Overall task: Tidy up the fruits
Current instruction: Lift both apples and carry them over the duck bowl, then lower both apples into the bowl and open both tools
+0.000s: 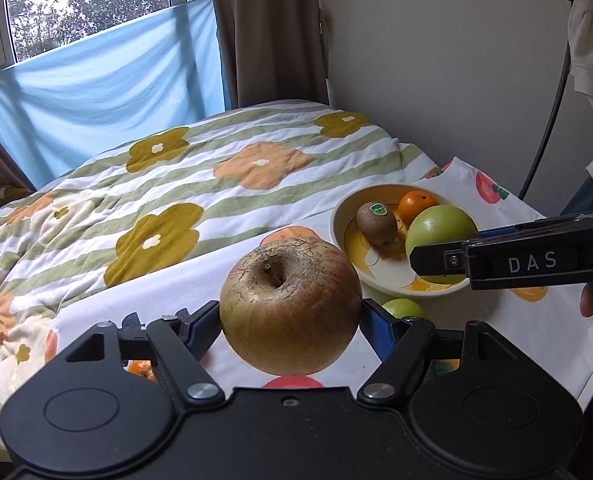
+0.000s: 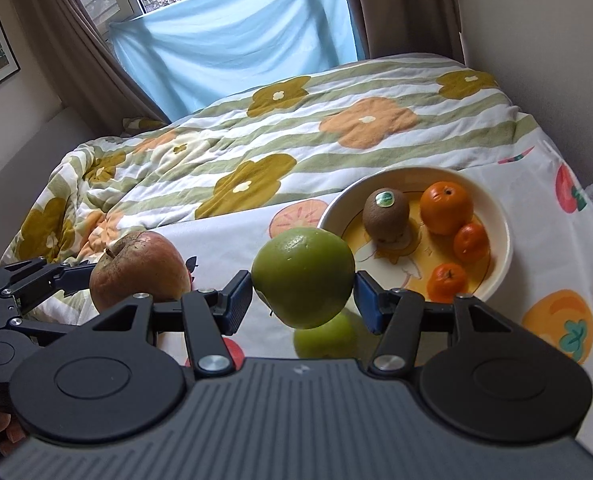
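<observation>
"DAS" in white on the right tool (image 1: 424, 260).

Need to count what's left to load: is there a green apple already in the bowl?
No. In the right wrist view the bowl holds only a kiwi and three oranges; one green apple is gripped above the cloth.

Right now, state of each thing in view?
Left gripper: shut on brown apple, lifted.
Right gripper: shut on green apple, lifted.
Second green apple: on the cloth.
Bowl: upright, holds kiwi and three oranges.
</observation>
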A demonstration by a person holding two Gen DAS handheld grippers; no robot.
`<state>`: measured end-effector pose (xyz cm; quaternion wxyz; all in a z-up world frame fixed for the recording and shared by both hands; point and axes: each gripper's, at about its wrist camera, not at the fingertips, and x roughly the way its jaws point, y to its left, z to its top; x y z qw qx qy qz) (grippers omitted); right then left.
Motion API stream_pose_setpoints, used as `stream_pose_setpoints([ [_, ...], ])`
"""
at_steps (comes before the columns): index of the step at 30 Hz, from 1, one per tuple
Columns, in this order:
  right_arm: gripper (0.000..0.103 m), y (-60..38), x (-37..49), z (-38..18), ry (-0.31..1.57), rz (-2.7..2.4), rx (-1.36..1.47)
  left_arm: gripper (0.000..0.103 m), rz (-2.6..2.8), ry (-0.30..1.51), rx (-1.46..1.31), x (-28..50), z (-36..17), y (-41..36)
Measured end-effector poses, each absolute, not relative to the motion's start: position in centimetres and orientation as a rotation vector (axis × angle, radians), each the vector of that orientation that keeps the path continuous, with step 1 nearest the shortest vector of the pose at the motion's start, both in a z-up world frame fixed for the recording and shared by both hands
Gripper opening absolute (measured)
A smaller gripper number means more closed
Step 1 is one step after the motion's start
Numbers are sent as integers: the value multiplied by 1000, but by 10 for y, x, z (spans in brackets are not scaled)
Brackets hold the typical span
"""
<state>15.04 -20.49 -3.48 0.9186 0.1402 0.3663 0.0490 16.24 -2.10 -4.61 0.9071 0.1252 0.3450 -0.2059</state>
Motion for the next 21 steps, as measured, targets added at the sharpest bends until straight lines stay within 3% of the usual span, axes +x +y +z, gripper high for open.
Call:
stream_pose_setpoints([
  [10, 71, -281, 161, -24, 757, 153, 225, 78, -386, 709, 221, 164, -37, -93],
  [21, 71, -339, 189, -44, 795, 178, 199, 78, -365, 763, 235, 194, -72, -151],
])
